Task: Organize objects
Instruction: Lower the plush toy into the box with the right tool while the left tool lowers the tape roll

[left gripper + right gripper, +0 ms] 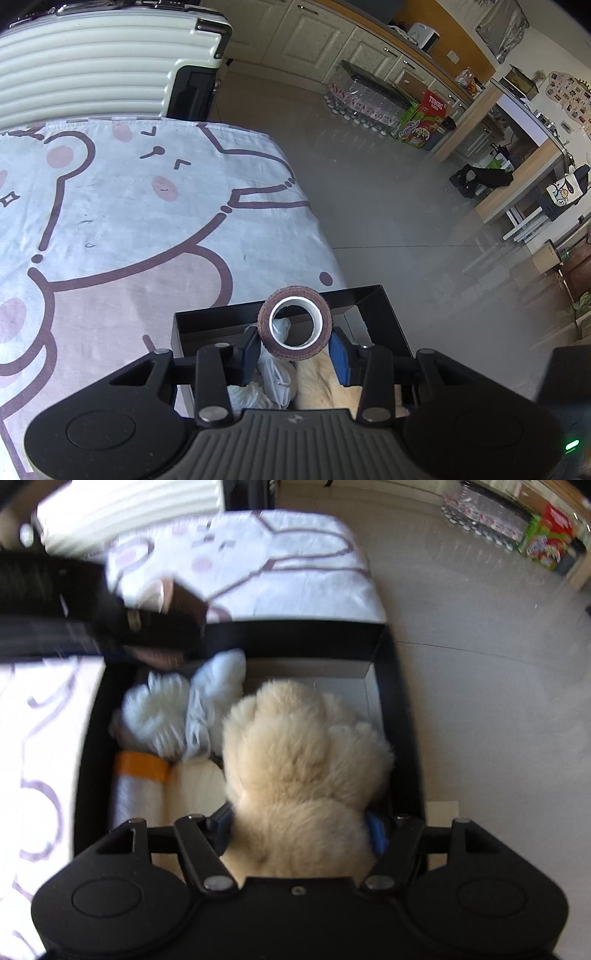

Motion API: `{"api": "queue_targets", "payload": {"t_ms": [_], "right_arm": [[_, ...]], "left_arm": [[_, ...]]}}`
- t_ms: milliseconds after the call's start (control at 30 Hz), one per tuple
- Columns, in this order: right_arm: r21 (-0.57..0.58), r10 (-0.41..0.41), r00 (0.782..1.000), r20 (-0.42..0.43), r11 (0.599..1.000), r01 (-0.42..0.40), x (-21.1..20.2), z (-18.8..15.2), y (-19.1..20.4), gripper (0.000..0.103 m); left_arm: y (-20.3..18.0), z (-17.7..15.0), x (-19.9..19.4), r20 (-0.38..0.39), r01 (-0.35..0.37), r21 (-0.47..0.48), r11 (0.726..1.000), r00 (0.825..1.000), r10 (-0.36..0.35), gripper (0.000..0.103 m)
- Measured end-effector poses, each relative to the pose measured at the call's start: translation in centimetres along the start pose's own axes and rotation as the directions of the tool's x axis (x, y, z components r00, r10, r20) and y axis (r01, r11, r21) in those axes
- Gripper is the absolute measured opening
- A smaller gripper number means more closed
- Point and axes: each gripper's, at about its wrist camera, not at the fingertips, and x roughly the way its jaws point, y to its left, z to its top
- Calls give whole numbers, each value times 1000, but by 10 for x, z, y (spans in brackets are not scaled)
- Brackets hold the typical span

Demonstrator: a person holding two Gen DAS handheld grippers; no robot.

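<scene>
Holding a plush toy (295, 760), socks (184, 709) and rolls, black box (399, 686).

This was a home, with one big open room. A bed or table was covered with a sheet (155, 206) that had big cartoon animals drawn on it. A white suitcase (92, 62) with ridges stood behind it. Along the far wall ran cream kitchen cupboards (317, 33) under a long counter. Packs of bottles (365, 99) and bright drink boxes (421, 122) sat on the shiny grey floor (388, 206). Little photos (569, 96) were stuck on a wall. A black box (402, 716) held a fluffy cream soft toy (299, 768) and white socks (177, 712).
</scene>
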Motion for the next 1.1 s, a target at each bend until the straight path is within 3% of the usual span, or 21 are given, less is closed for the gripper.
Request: {"api": "queue_targets", "payload": {"t_ms": [100,267,667,733,767,800,1100], "right_arm": [[49,46,998,38,998,-48,-17,0,-12,63],[54,71,997,40,996,-73,-21,-3,-14,38],[58,121,992,23,991,-122,-21,-6,-24,38],[56,123,992,22,991,-124,-21,-6,-23,38],[53,123,992,21,991,-124,-22,-6,-23,38],[50,123,992,20,991,-123,-22,-6,-23,38],[66,116,993,23,991,-118,-24,-5,-20,37]], "left_arm": [[-3,-1,4,-9,21,-4,1000,1000,-21,42],[-10,-1,13,-13,68,-22,997,998,-69,42],[-36,-3,46,-51,143,-22,990,988,-144,42],[-39,-4,52,-48,144,-30,989,988,-145,51],[-40,-5,54,-54,149,-38,988,987,-150,64],[-40,-5,55,-57,152,-39,988,986,-154,67],[-35,-3,40,-60,122,-10,992,991,-123,65]]}}
